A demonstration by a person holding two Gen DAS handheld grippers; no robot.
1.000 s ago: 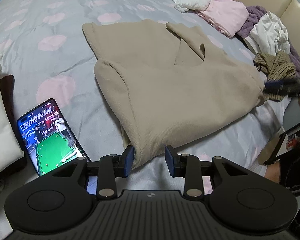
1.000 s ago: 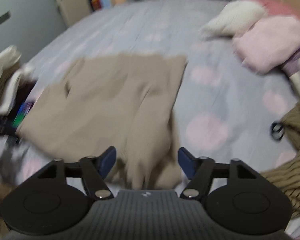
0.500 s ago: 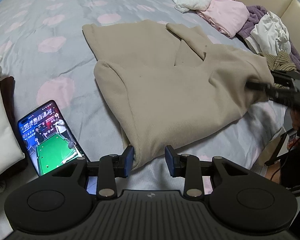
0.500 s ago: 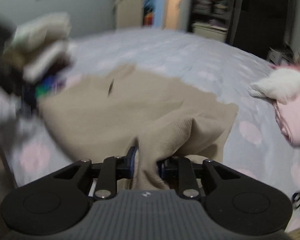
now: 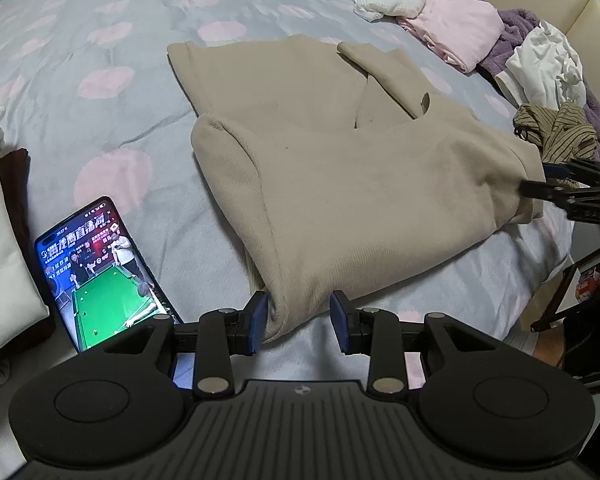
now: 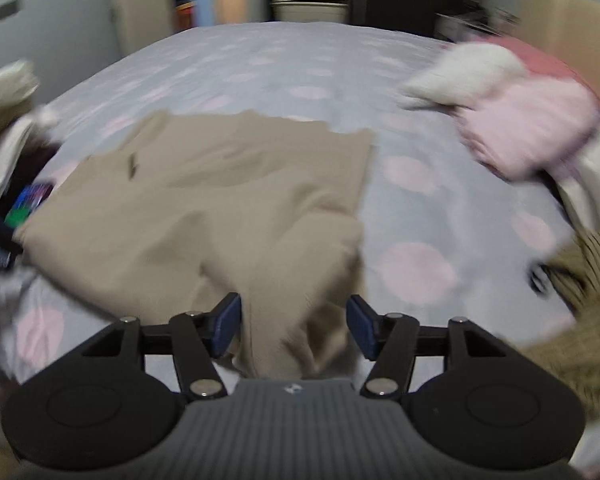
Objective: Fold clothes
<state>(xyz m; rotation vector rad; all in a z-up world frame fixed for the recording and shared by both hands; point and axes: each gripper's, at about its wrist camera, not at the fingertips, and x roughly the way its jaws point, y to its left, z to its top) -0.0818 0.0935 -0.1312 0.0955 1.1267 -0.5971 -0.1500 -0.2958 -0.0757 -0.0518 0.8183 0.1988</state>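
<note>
A beige knit sweater (image 5: pixel 340 168) lies partly folded on the grey bed with pink spots (image 5: pixel 100 40). My left gripper (image 5: pixel 298 318) is open, its jaws on either side of the sweater's near corner. My right gripper (image 6: pixel 294 322) is open with a bunch of the sweater's fabric (image 6: pixel 220 208) between its fingers. In the left wrist view the right gripper (image 5: pixel 540 188) sits at the sweater's right corner. The right wrist view is blurred.
A lit phone (image 5: pixel 100 272) lies on the bed left of my left gripper. White and dark folded cloth (image 5: pixel 0 240) sits at far left. A pile of pink, white, purple and striped clothes (image 5: pixel 500 52) fills the far right by the headboard.
My right gripper, shut on the sweater's corner half a second ago, has opened and the fabric has dropped lower. My left gripper has stayed open at the near corner.
</note>
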